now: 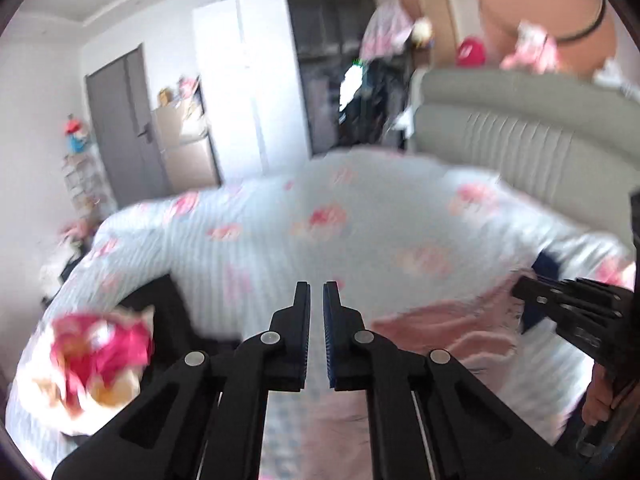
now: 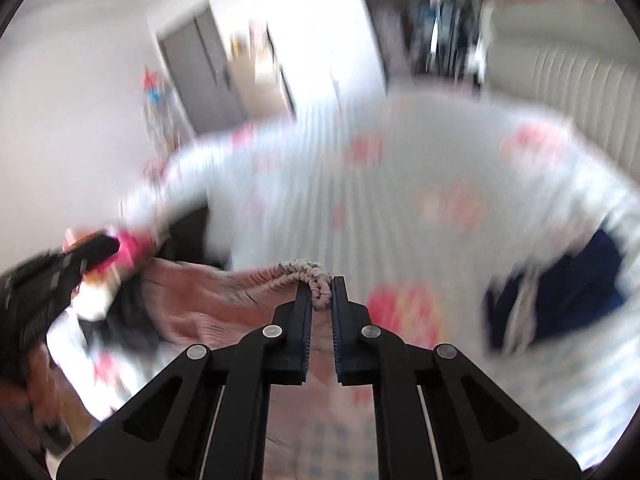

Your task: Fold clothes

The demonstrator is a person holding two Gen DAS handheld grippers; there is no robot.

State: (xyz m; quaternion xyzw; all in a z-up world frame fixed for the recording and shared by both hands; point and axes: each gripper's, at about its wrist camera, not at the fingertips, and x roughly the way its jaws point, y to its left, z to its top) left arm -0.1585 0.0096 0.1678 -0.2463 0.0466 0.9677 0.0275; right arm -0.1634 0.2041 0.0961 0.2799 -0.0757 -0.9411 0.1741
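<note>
Now pink garment's (image 2: 208, 304) elastic waistband (image 2: 308, 276) between right gripper's (image 2: 322, 296) fingers.

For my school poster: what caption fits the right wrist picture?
Right gripper pinches a pink garment's waistband above the flowery bed.

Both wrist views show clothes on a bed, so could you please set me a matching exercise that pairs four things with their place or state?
Things:
1. pink garment
2. navy garment
3. red-and-white bundle
4. door

Places or states:
A. grey, on the far wall
B. pinched at its gathered waistband by the right gripper
C. heaped at the left side of the bed in the left wrist view
D. lying on the bed, to the right of both grippers

Pairs: 1-B, 2-D, 3-C, 4-A
</note>
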